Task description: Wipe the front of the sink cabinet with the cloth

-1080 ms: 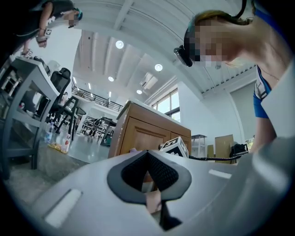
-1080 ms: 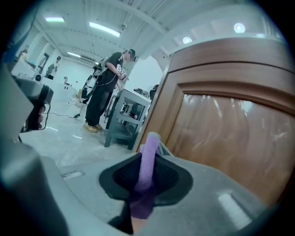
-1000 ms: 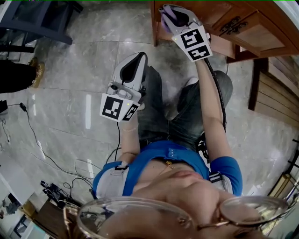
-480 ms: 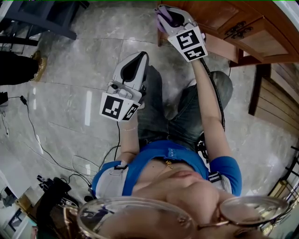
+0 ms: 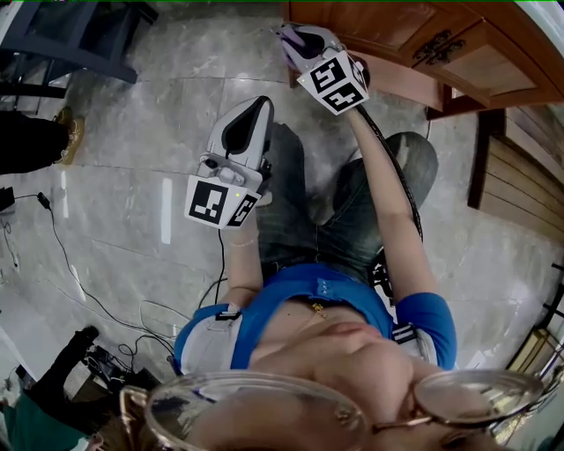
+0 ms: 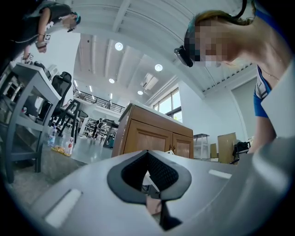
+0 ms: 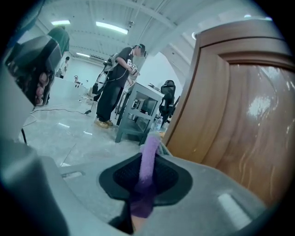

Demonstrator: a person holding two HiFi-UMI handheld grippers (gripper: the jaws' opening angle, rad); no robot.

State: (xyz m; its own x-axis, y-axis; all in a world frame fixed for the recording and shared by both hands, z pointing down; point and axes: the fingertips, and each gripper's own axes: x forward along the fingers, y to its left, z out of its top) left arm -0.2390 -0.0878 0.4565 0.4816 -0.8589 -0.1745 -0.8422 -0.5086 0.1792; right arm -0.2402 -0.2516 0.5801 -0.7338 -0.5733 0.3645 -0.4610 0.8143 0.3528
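The wooden sink cabinet [image 5: 401, 25] runs along the top right of the head view. My right gripper [image 5: 296, 37] is at the cabinet's left corner, shut on a purple cloth [image 5: 289, 44]. In the right gripper view the cloth [image 7: 148, 159] stands up as a strip pinched between the jaws, just left of the glossy wooden door [image 7: 239, 120]. My left gripper [image 5: 256, 106] hangs over the person's lap, shut with nothing in it, and points away from the cabinet front. In the left gripper view its gripper [image 6: 147, 154] faces the cabinet [image 6: 152, 138] from a distance.
A cabinet door with a dark metal handle [image 5: 438, 48] stands ajar at the upper right. Cables [image 5: 70, 264] trail over the marble floor at the left. A grey desk frame [image 5: 70, 44] stands at the top left. Beside the desk [image 7: 138, 113] stands a person [image 7: 115, 87].
My right gripper has slid left along the cabinet front with the cloth, reaching the cabinet's left corner. The left gripper has barely moved.
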